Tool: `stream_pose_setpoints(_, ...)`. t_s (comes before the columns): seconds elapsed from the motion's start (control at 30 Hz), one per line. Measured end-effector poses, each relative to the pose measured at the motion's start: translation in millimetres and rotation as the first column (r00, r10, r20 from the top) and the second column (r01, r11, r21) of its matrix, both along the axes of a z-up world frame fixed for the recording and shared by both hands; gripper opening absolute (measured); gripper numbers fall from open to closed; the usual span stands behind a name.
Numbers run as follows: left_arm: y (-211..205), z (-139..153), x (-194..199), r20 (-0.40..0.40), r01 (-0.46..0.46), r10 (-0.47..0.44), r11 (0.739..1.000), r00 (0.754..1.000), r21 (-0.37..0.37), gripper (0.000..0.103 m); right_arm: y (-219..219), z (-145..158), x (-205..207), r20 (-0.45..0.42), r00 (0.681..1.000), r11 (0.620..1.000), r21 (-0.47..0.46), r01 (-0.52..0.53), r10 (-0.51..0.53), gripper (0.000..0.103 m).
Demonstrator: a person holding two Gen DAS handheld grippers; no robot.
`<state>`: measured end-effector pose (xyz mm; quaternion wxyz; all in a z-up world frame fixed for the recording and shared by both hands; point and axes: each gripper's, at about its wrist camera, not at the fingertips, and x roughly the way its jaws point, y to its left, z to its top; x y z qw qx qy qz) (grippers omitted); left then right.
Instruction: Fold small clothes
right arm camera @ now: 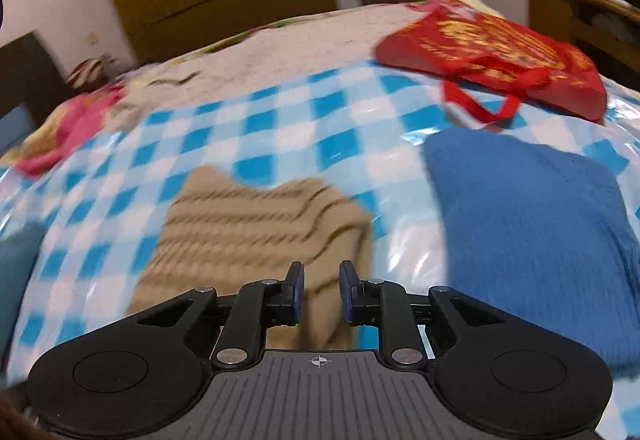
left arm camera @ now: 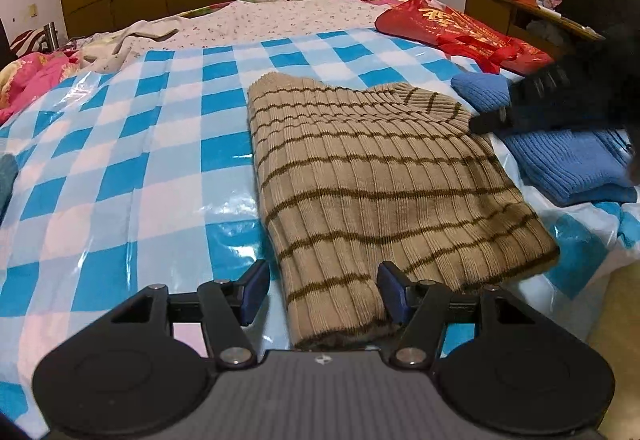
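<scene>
A tan ribbed sweater with brown stripes (left arm camera: 372, 184) lies folded on the blue-and-white checked plastic sheet (left arm camera: 120, 144). My left gripper (left arm camera: 323, 290) is open, its fingers either side of the sweater's near corner, low over the sheet. The right gripper (left arm camera: 492, 120) shows as a dark shape at the sweater's far right edge. In the blurred right wrist view the same sweater (right arm camera: 248, 232) lies below my right gripper (right arm camera: 322, 292), which is partly open and holds nothing.
A folded blue knit (left arm camera: 568, 156) (right arm camera: 532, 232) lies right of the sweater. A red gift bag (left arm camera: 460, 28) (right arm camera: 492, 52) sits behind it. Pink bedding (left arm camera: 36, 76) is at far left, a wooden stand (left arm camera: 516, 16) at right. The bed edge drops off at lower right.
</scene>
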<state>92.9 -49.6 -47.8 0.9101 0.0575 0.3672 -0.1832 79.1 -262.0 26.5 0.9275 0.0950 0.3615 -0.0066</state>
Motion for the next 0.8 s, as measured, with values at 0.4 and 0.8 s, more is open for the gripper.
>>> stream_pose_setpoints(0.4, 3, 0, -7, -0.009, -0.018, 0.019, 1.0, 1.0, 0.018, 0.077, 26, -18, -34, -0.048, 0.998, 0.999, -0.026, -0.032, 0.031, 0.021)
stream_pose_setpoints(0.8, -3, -1, -13, -0.006, -0.035, 0.036, 0.997, 0.999, 0.067, 0.091, 32, -28, -62, -0.051, 0.999, 0.998, -0.058, -0.022, 0.019, 0.023)
